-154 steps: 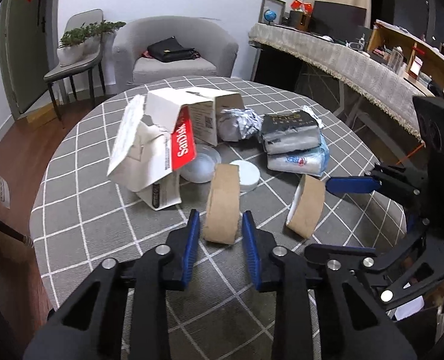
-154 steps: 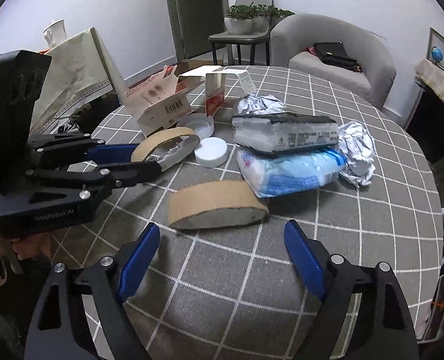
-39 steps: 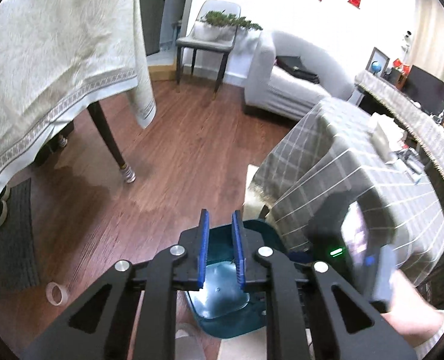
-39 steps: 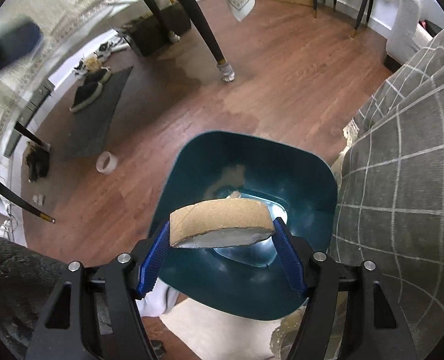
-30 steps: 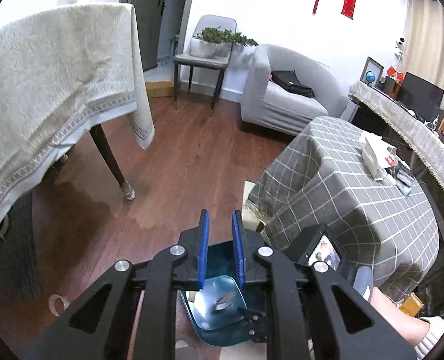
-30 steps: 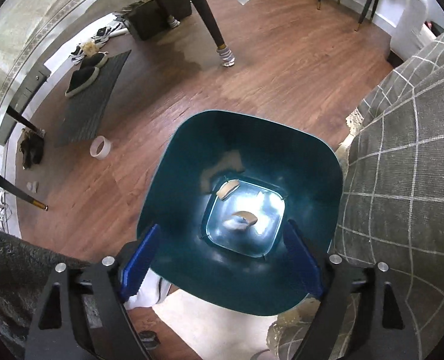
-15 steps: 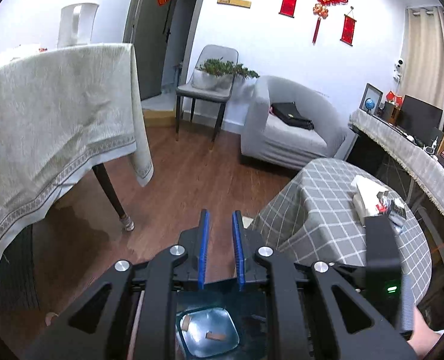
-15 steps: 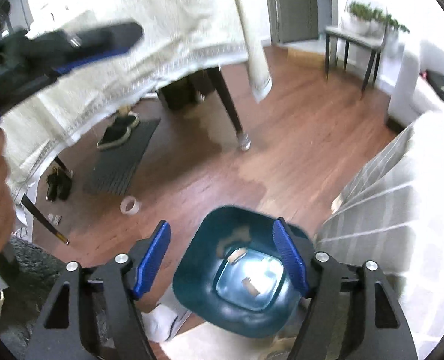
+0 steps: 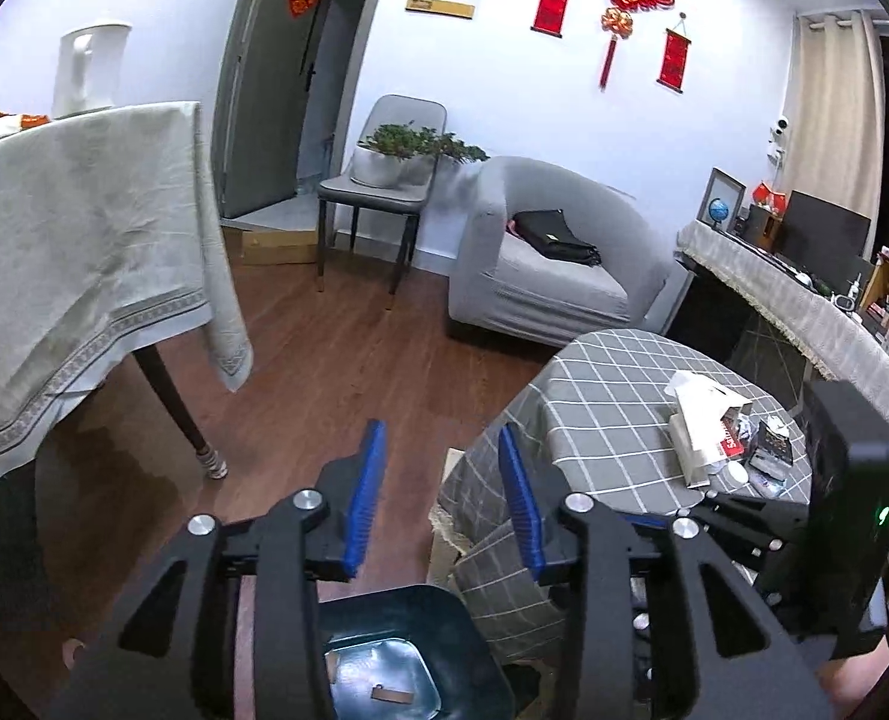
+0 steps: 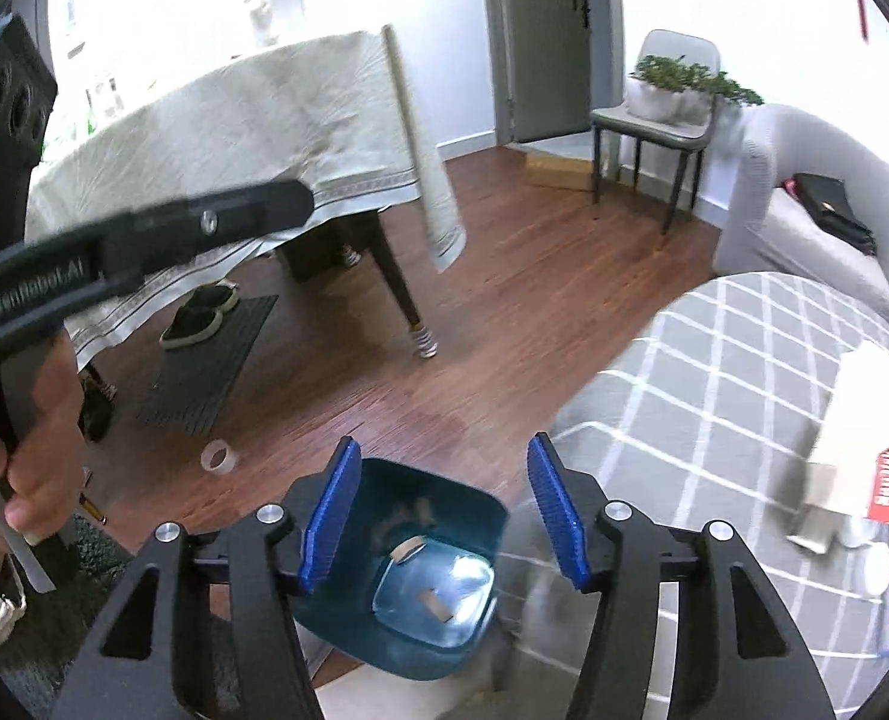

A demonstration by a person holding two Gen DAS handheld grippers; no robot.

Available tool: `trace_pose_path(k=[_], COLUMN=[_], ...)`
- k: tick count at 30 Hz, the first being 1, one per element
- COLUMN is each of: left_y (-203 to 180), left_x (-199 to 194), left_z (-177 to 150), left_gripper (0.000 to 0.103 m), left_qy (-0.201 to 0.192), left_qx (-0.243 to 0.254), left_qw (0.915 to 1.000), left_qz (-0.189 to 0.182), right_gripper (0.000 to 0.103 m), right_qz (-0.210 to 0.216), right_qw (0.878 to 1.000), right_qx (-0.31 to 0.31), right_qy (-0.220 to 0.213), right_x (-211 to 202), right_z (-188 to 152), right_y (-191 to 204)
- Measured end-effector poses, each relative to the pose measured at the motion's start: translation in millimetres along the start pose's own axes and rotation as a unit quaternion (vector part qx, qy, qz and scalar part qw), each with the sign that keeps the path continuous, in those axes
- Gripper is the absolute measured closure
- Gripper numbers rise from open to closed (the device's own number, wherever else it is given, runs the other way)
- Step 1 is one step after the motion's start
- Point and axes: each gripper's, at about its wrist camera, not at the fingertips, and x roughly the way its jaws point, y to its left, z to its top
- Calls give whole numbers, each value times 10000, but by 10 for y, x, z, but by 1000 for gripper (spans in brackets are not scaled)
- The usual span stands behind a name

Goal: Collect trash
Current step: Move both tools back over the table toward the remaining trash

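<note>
A dark teal trash bin (image 10: pixel 408 576) stands on the wood floor beside the round grey checked table (image 10: pixel 714 420). Two brown cardboard pieces (image 10: pixel 408 549) lie in its bottom. The bin also shows in the left wrist view (image 9: pixel 402 654). My left gripper (image 9: pixel 441 492) is open and empty, raised above the bin. My right gripper (image 10: pixel 444 510) is open and empty, above the bin's far rim. Remaining trash (image 9: pixel 720 438), a torn white box and small packets, lies on the table (image 9: pixel 600 408).
A table with a cream cloth (image 10: pixel 264 138) stands to the left, slippers on a mat (image 10: pixel 204 312) under it. A tape roll (image 10: pixel 219 456) lies on the floor. A grey armchair (image 9: pixel 540 264) and a chair with a plant (image 9: pixel 384 180) stand behind.
The right gripper opened and dropped its cardboard piece into the bin. Both grippers have risen from the bin and tilted up toward the room and table. The left jaws have widened.
</note>
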Motion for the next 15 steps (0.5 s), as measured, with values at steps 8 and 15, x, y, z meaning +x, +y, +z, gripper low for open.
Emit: trace_pose_path(k=[8,15], left_y=[-299,-616], left_x=[244,489], left_z=[5,-72], left_gripper=[50,50], left_qy=[121,333], left_qx=[119,226], left_qw=[9995,9972], left_qz=[-277,-629], right_gripper=[46,46], right_qz=[-216,-563], right_qw=[9990,9960], right_qx=[230,425], right_qy=[-305,-549], right_x=[-290,-555], right_z=[-30,-98], right_y=[-411,-794])
